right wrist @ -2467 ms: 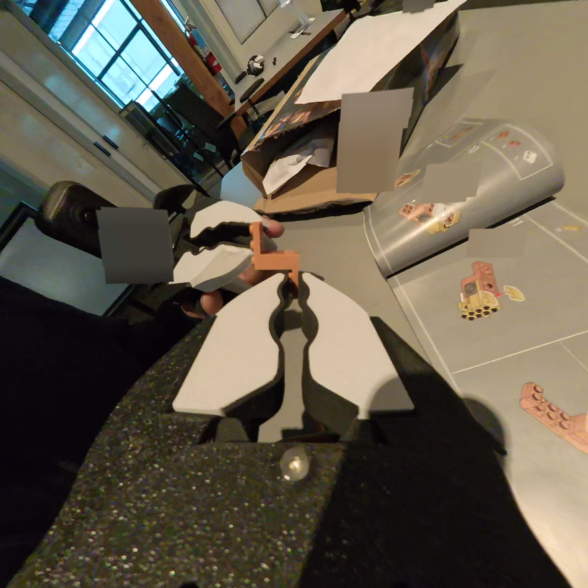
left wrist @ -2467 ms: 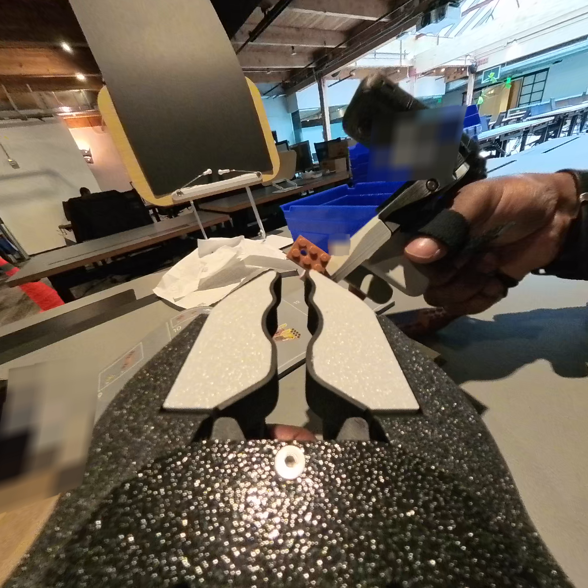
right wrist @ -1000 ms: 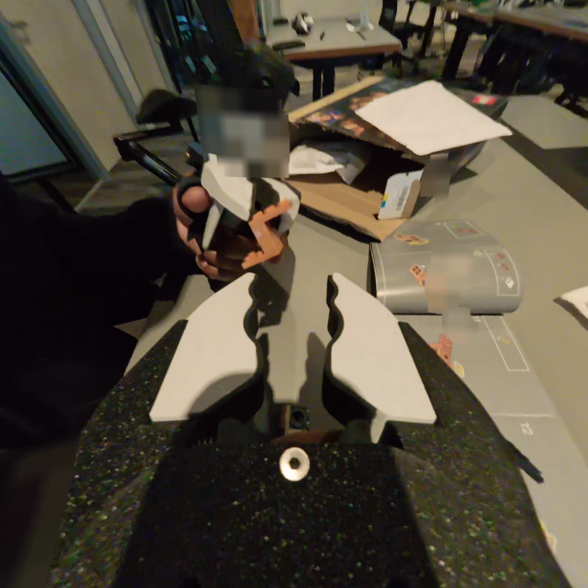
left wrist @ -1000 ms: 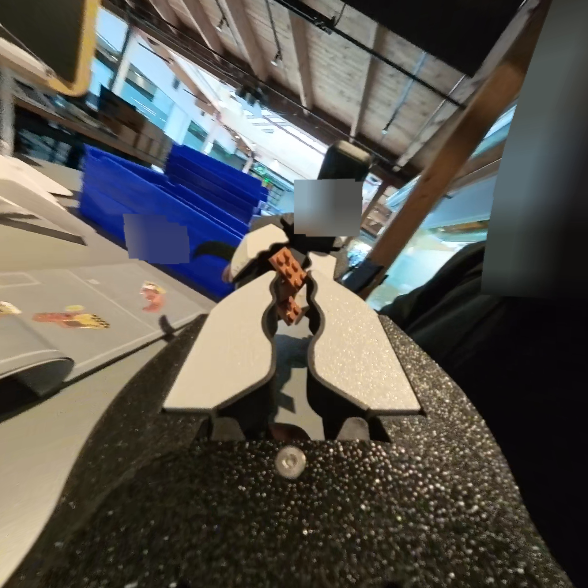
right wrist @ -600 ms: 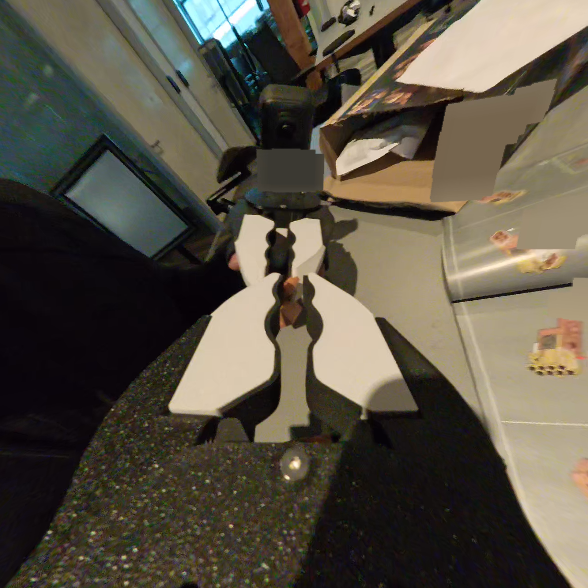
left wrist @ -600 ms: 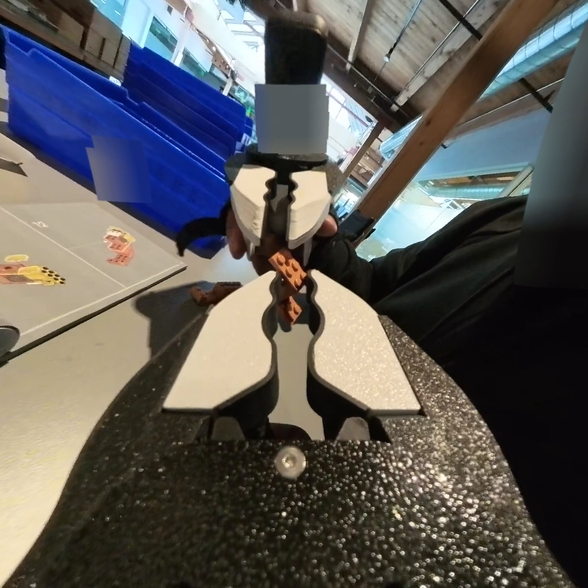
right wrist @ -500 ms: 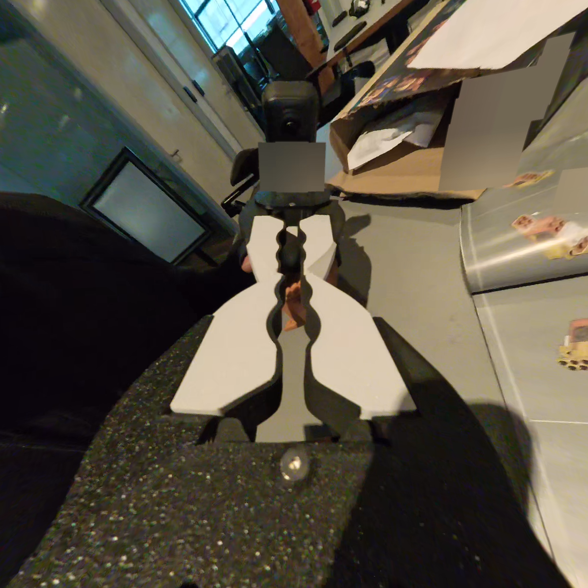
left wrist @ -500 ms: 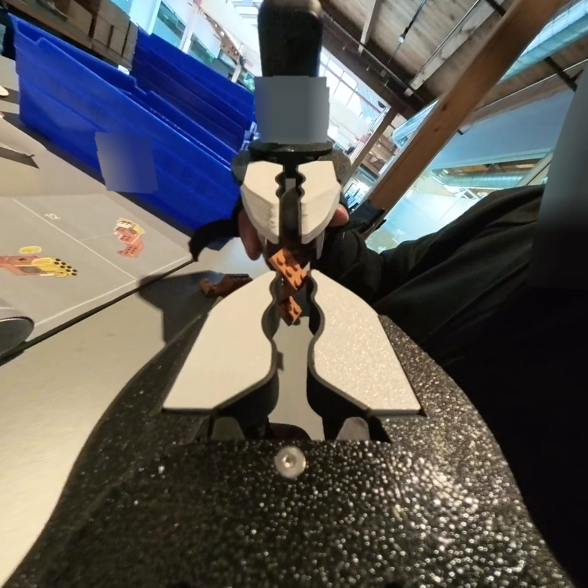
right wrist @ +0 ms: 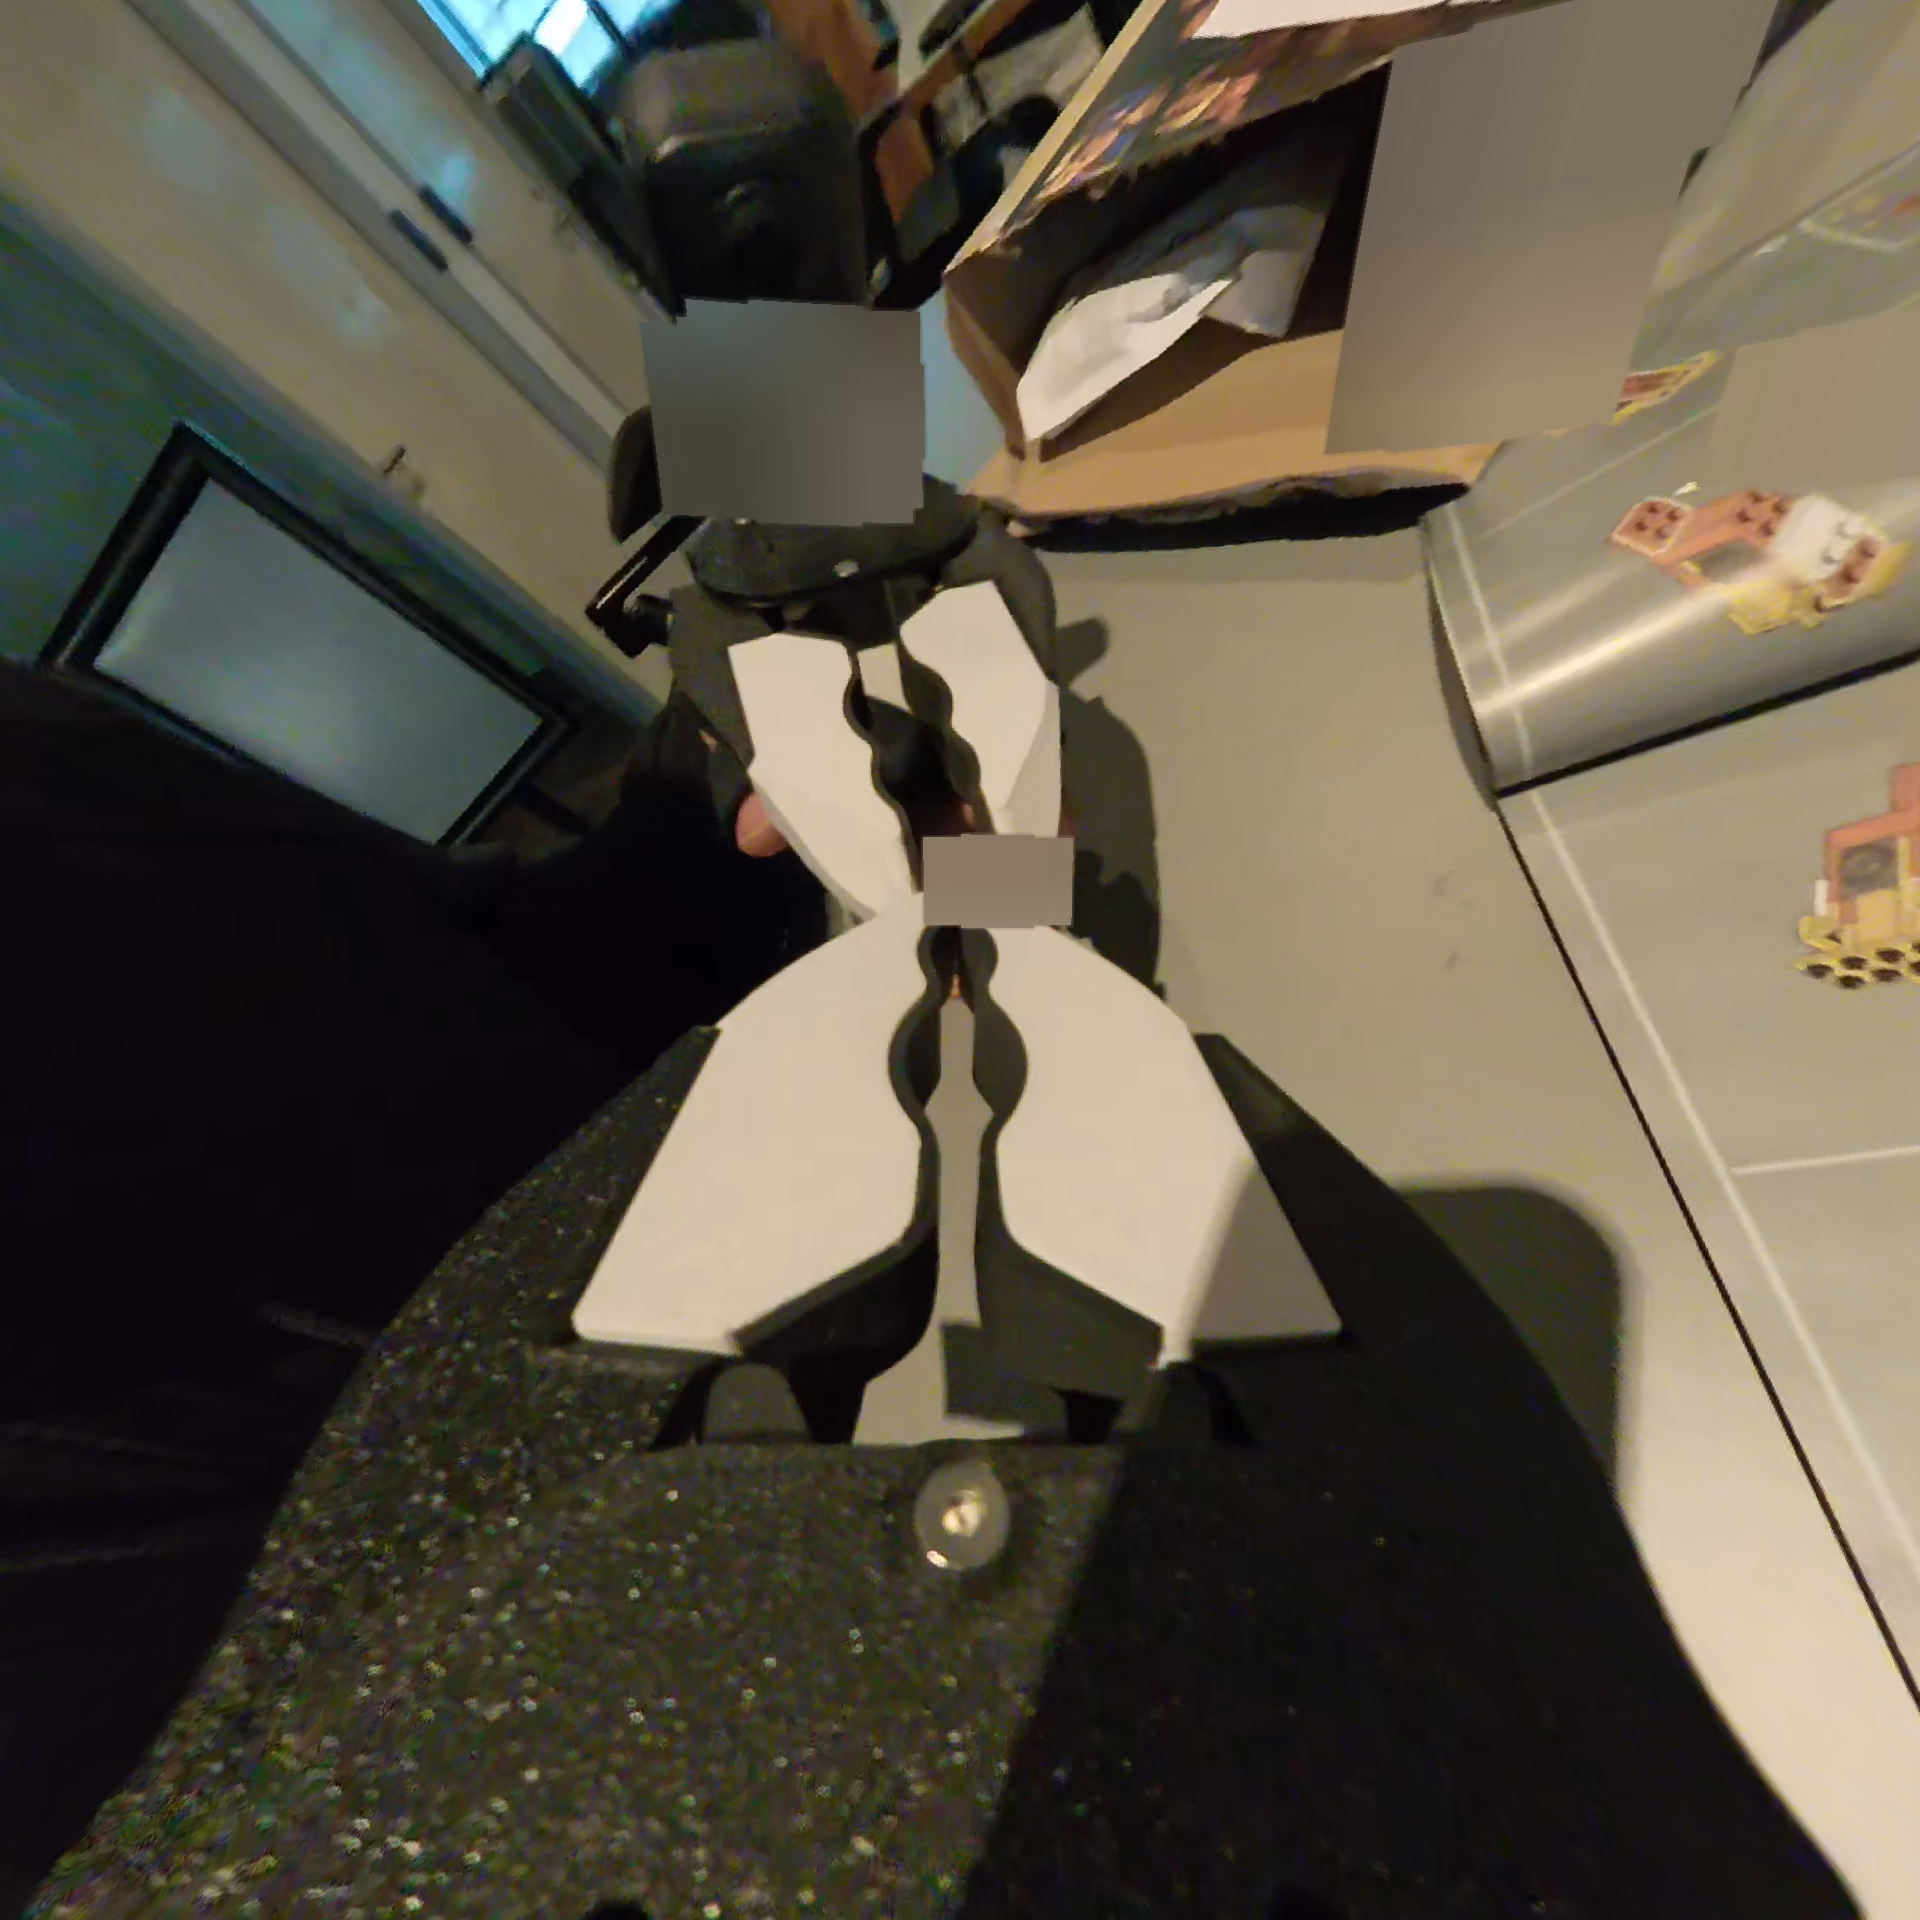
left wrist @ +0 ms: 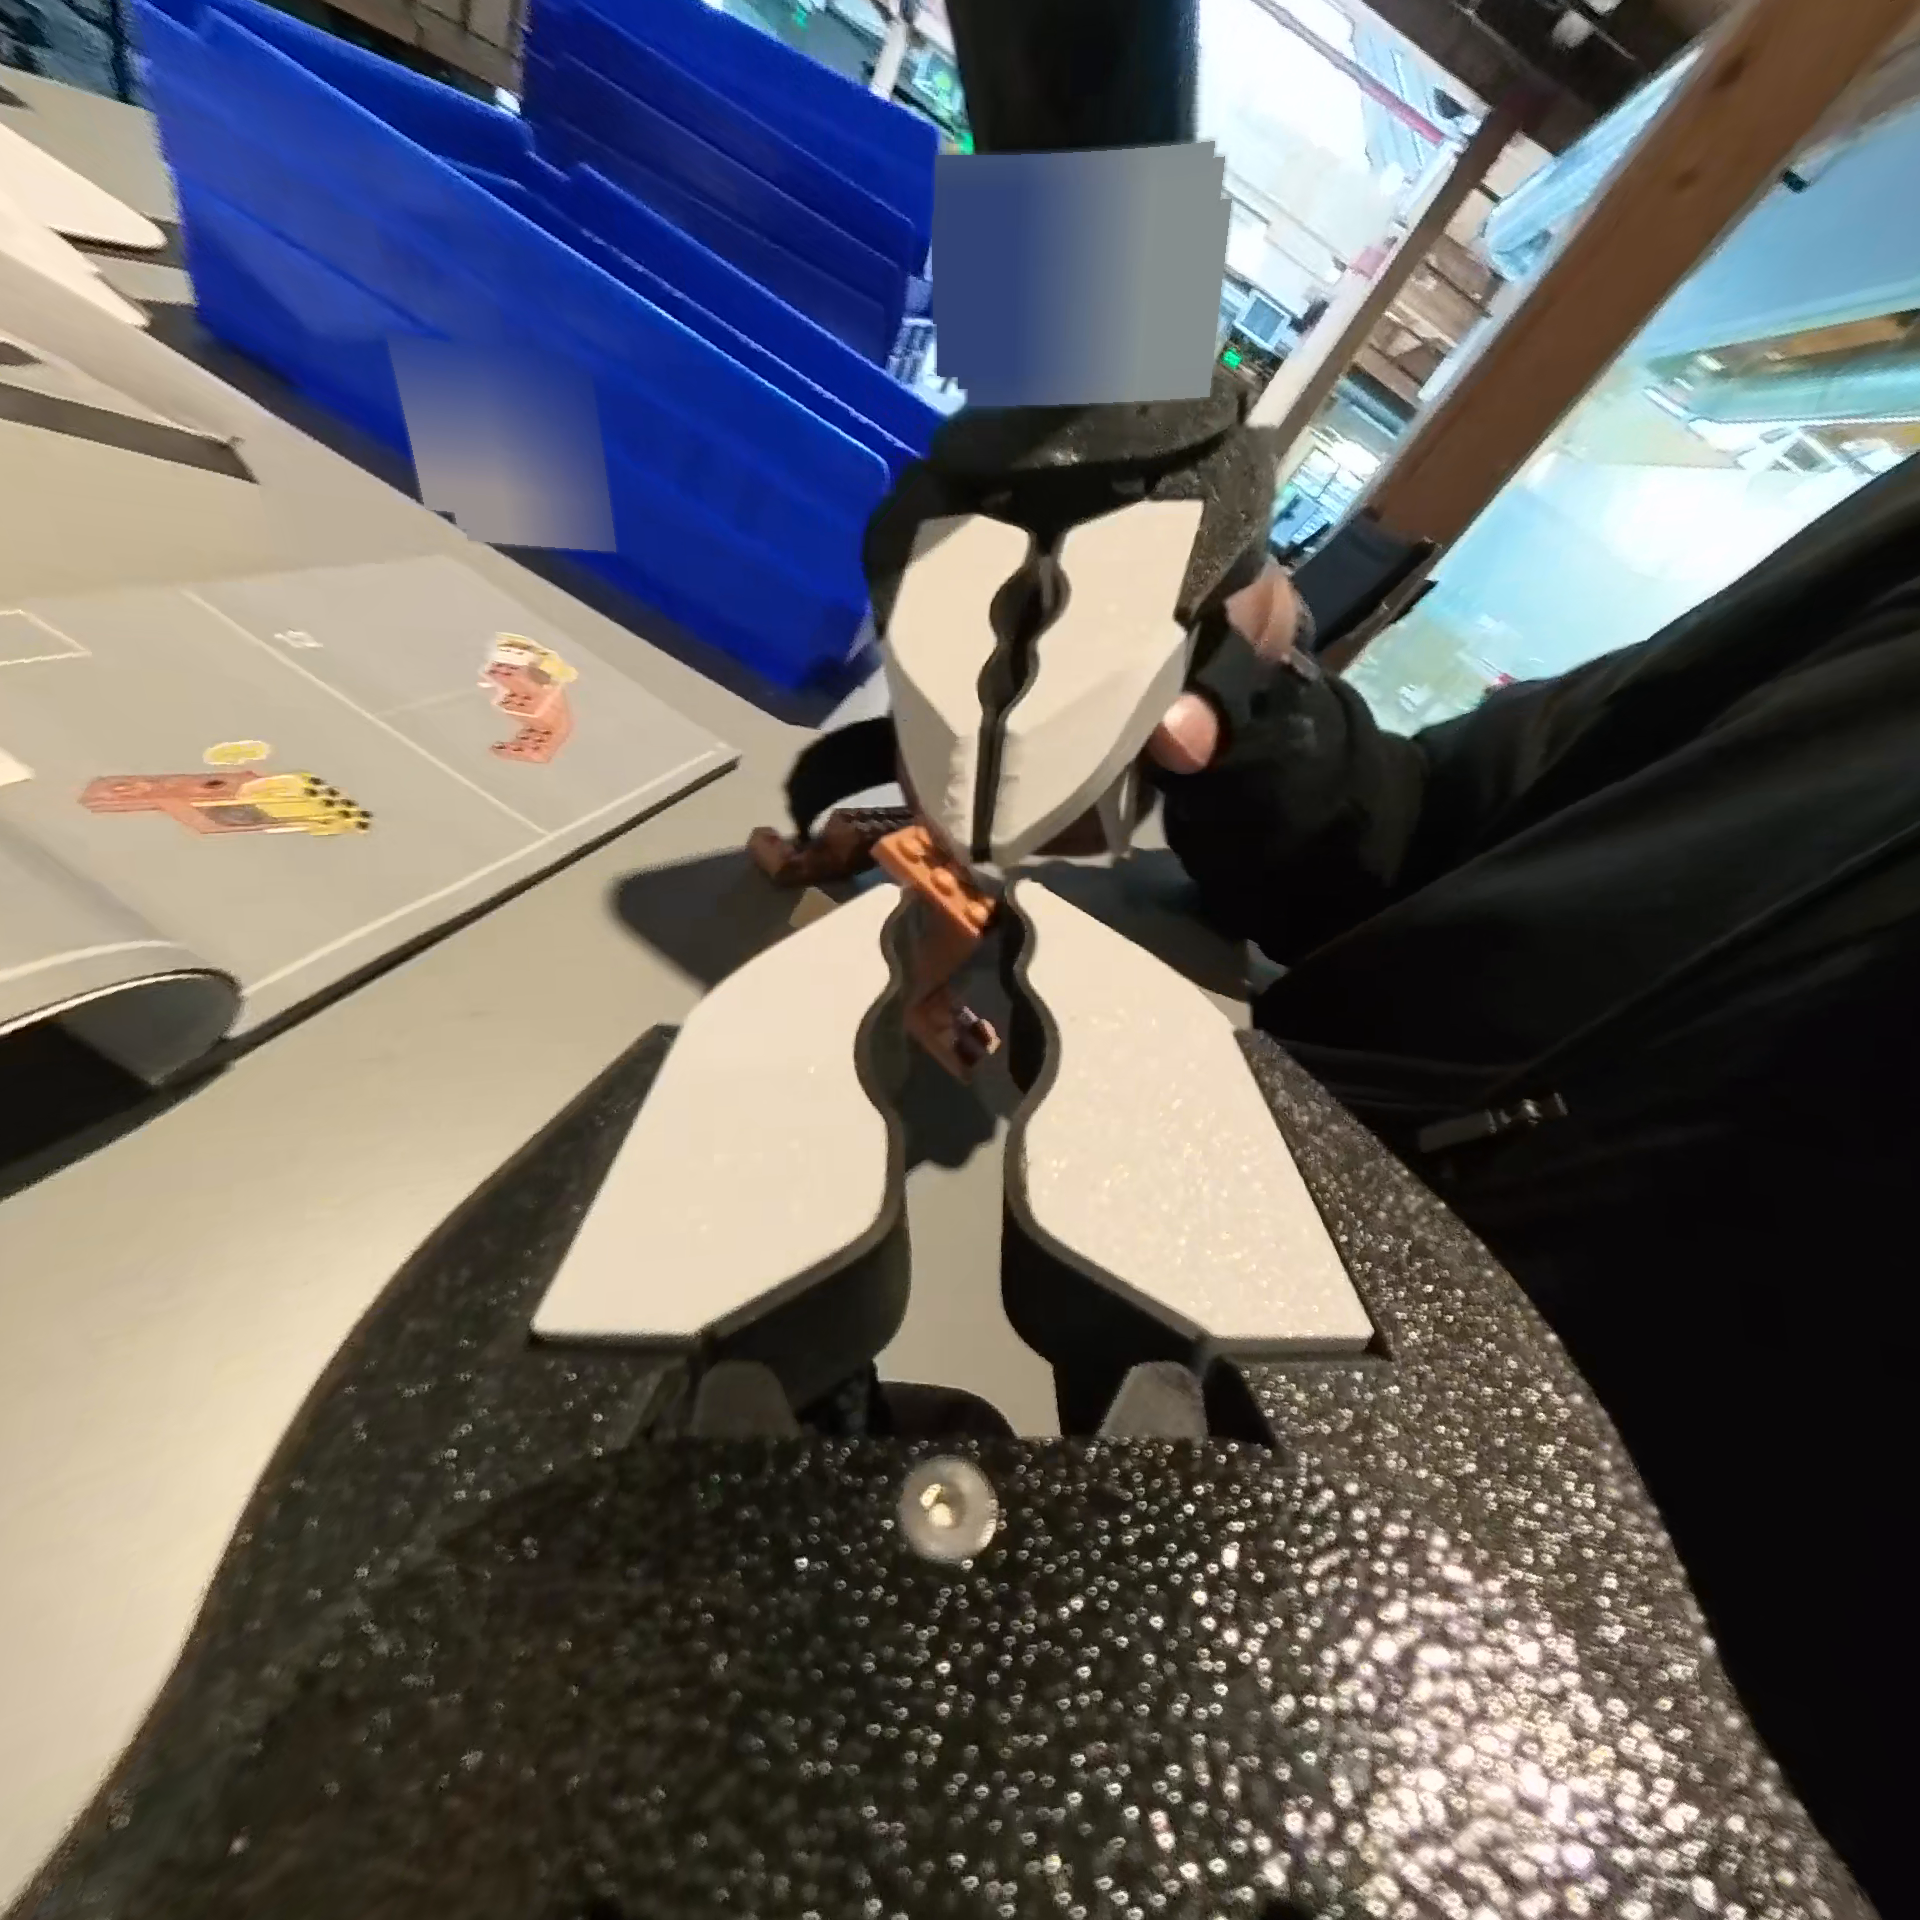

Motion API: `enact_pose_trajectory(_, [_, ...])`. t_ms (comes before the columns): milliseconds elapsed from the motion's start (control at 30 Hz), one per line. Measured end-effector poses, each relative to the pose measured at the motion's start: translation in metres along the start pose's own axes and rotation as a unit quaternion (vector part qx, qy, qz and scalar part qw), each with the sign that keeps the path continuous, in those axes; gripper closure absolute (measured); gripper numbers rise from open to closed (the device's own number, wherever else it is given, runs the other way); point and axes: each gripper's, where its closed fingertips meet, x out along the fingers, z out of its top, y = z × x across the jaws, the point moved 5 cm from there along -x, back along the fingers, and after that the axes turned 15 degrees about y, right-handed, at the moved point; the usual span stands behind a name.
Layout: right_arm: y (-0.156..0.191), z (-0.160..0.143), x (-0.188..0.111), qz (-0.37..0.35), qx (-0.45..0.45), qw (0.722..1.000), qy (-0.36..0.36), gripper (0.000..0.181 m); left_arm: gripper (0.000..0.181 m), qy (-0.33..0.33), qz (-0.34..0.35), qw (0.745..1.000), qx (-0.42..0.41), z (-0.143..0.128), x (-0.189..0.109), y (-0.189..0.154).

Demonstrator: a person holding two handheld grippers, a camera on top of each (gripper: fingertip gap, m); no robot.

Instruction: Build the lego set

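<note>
We hold a small brown lego piece (left wrist: pixel 940 940) pinched between the tips of our left gripper (left wrist: pixel 951 904), clamped on it up in the air above the grey table (left wrist: pixel 312 1195). Our right gripper (left wrist: pixel 982 857) meets it nose to nose, its fingers drawn nearly together at the tip; in the right wrist view only a sliver of brown shows between them, so we cannot tell for sure whether it grips the piece or only presses on it. The piece is a few plates joined at an angle, which suggests an early sub-assembly. A second brown lego part (left wrist: pixel 821 852) lies on the table just behind the grippers, not yet added. The open instruction booklet (left wrist: pixel 343 727) shows bigger builds with yellow parts, and the opened cardboard box (right wrist: pixel 1174 395) sits farther off, so we judge most of the set is left to build.
</note>
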Motion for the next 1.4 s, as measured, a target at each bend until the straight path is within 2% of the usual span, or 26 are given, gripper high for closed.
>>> enact_pose_trajectory(233, [-0.002, -0.008, -0.002, -0.011, 0.030, 0.998, -0.055, 0.181, 0.167, -0.004, 0.016, 1.000, 0.023, 0.000, 0.001, -0.002])
enact_pose_trajectory(667, [-0.002, -0.009, -0.006, -0.006, 0.027, 0.996, -0.087, 0.181, 0.168, -0.014, 0.047, 0.998, 0.042, 0.002, -0.003, 0.001])
enact_pose_trajectory(767, [-0.003, -0.010, -0.007, -0.015, 0.011, 0.997, -0.073, 0.181, 0.168, -0.015, 0.047, 0.998, 0.041, 0.002, -0.004, 0.001])
enact_pose_trajectory(900, [-0.005, -0.010, -0.008, 0.008, 0.037, 0.997, -0.061, 0.181, 0.170, -0.010, 0.041, 0.998, 0.053, 0.001, -0.005, -0.001])
enact_pose_trajectory(1100, [-0.003, -0.007, -0.005, 0.018, 0.034, 0.999, -0.037, 0.168, 0.170, 0.010, 0.042, 0.996, 0.073, -0.002, -0.002, -0.006])
enact_pose_trajectory(1400, [-0.002, -0.009, 0.005, 0.036, 0.033, 0.999, -0.013, 0.165, 0.170, 0.043, 0.026, 0.992, 0.114, -0.008, 0.003, -0.017])
